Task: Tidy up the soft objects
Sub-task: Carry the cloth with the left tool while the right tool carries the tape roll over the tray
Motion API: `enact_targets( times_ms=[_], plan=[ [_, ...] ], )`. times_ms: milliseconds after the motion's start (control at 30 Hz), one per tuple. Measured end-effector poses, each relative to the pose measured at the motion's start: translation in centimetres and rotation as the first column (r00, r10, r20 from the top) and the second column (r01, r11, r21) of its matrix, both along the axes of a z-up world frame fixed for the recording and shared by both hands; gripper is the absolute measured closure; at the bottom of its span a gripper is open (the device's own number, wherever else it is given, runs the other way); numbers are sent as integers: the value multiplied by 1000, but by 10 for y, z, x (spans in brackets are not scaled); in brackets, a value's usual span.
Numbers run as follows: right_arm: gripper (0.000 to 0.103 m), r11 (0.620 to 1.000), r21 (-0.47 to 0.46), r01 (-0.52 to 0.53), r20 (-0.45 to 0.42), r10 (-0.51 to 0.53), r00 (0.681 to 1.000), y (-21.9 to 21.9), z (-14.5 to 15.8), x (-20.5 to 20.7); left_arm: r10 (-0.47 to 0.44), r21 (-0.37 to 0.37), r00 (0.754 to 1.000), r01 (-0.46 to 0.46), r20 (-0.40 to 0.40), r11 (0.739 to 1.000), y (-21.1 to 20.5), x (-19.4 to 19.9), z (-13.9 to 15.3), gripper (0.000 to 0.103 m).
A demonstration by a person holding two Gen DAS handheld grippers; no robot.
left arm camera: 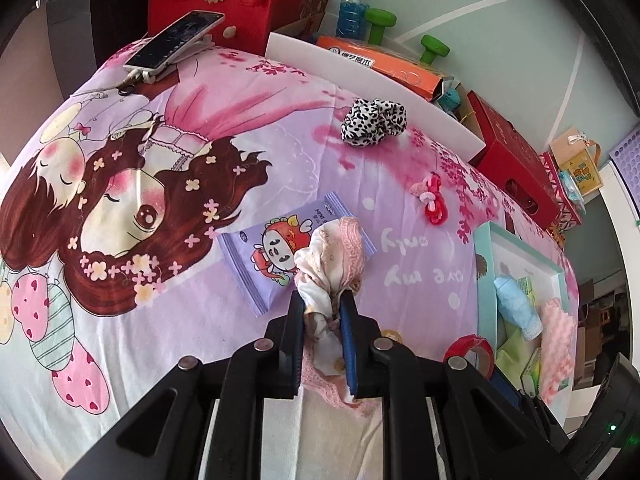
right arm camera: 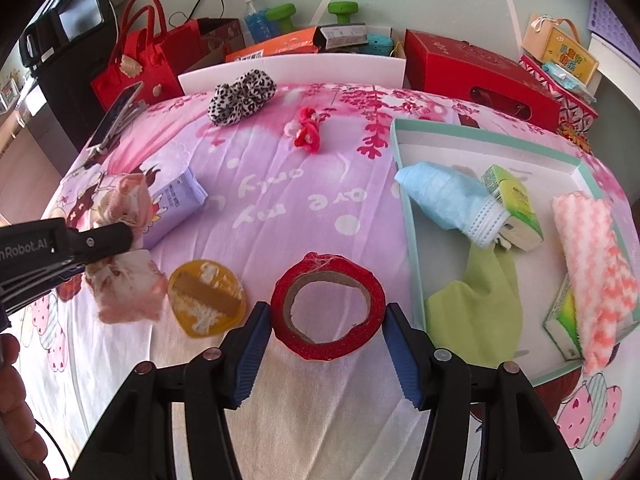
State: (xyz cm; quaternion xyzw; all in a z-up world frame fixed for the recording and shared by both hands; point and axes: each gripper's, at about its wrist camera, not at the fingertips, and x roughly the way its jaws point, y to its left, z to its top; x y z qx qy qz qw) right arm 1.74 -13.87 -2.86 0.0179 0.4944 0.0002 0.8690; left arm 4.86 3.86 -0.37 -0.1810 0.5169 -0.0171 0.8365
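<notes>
Pink-and-cream cloth bundle [left arm camera: 326, 276] is pinched in your left gripper [left arm camera: 320, 300]: jaws nearly together with fabric squeezed between the pads, some bulging out past the fingertips and a lacy tail hanging back under the jaws. In the right wrist view the bundle [right arm camera: 120, 264] looks clear of the bedsheet [right arm camera: 280, 200], dangling below the left gripper [right arm camera: 120, 236].

Key relation: the teal-rimmed tray [left arm camera: 482, 248] sits to the right of your left gripper, well apart, and slightly ahead. It already holds a blue cloth roll [right arm camera: 440, 196], a green cloth [right arm camera: 480, 300] and a pink fluffy towel [right arm camera: 592, 264], so I'd judge that's the drop target. The path from the bundle to the tray crosses over the yellow disc [right arm camera: 206, 300] and the red tape roll [right arm camera: 328, 308].

Your right gripper [right arm camera: 326, 320] is about half open, straddling the tape roll; pads sit just beside its outer rim on both sides, and I can't tell whether they're touching. It's nearer the tray than the left one is, and it sits right in your crossing lane.

Suggest carrying the bundle high and rightward, passing ahead of the right gripper, and setting it into the bare far part of the tray. The loose tail may drag on the tape roll if you go low.
</notes>
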Motion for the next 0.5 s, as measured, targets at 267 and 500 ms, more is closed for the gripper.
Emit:
enact_targets(
  times_ms=[267,500],
  plan=[
    [43,1000,0,24,69,-24,997,-6,20,-7,26,12,998,-27,62,1000,9,-7,18,86],
    [43,999,3,48,140,-48,989,-14,41,-16,2,20,992,-5,123,1000,0,-11,38,86]
  ],
)
